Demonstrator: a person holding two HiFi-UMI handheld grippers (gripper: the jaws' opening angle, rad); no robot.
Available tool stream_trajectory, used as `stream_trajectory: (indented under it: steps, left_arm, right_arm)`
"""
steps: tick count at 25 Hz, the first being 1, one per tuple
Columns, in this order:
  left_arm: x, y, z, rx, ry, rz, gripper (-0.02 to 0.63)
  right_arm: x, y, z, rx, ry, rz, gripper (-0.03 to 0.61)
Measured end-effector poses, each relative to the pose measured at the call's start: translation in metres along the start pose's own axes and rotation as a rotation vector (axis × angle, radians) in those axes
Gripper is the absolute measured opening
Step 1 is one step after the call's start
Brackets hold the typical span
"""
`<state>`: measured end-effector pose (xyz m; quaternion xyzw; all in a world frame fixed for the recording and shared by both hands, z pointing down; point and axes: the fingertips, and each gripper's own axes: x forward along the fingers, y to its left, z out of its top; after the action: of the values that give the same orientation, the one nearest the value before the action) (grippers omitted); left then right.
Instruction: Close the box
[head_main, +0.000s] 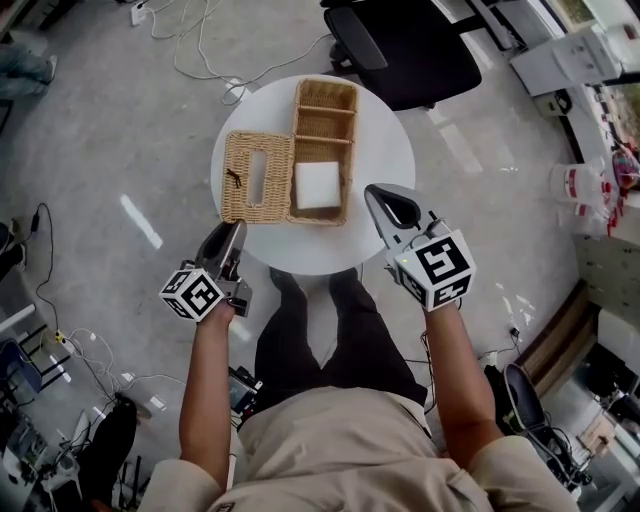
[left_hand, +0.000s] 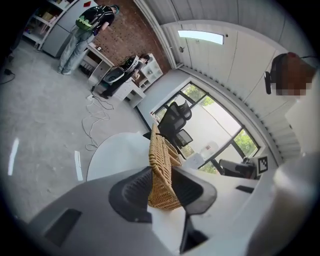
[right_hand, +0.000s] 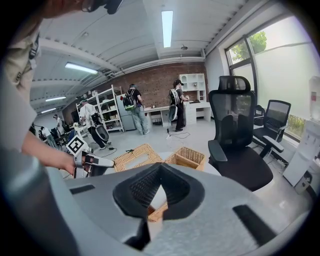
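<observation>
Two hand-held grippers are held at the near side of the round white table (head_main: 385, 140). On the left, the left gripper (left_hand: 161, 175) is rolled onto its side. Its pads are seen clamped on the near edge of the flat tan wicker lid with the oval slot (head_main: 275, 195), toward the outer corner. That lid is laid open flat on the tabletop, touching the left wall of the long tan wicker box (head_main: 352, 160), where a hinge is presumed.

The weave is judged light and stiff, so little weight is to be swung and no sag is expected. Its rough surface should be bitten well by the pads, though the strands could be crushed by a hard squeeze. The outer edge, away from the hinge side, is reckoned the best place for a hold, since the lid can be turned over onto the box from there.

Inside the box, a white square pad (head_main: 318, 185) is seen in the nearest compartment, and nothing is made out in the others.

On the right, the right gripper (right_hand: 160, 166) is held just off the box's near corner, its jaws drawn together on nothing.
</observation>
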<state>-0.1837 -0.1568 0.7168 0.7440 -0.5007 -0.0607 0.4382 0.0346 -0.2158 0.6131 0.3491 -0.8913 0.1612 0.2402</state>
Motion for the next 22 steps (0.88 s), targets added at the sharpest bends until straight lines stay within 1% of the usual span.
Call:
stream_trajectory:
  steps: [4,8,13,18,22]
  left_arm:
    - [-0.003,-0.021,0.006,0.069,0.016,-0.031,0.095]
    - [-0.003,-0.045,0.008,0.137,0.038,-0.070,0.091]
    - [0.002,-0.069,0.007,0.214,0.085,-0.103,0.091]
    - [0.007,-0.094,0.007,0.272,0.125,-0.147,0.092]
    - [0.016,-0.111,0.003,0.292,0.154,-0.175,0.092]
  right_arm:
    - [-0.002,-0.003,0.006,-0.003,-0.004,-0.006,-0.008]
    - [-0.004,-0.003,0.016,-0.003,-0.023,-0.010,-0.008]
    - [-0.010,-0.008,0.023,0.000,-0.027,-0.016,-0.008]
    - [-0.019,-0.008,0.030,0.002,-0.030,-0.028,-0.008]
    - [-0.026,-0.013,0.037,0.004,-0.041,-0.042,-0.008]
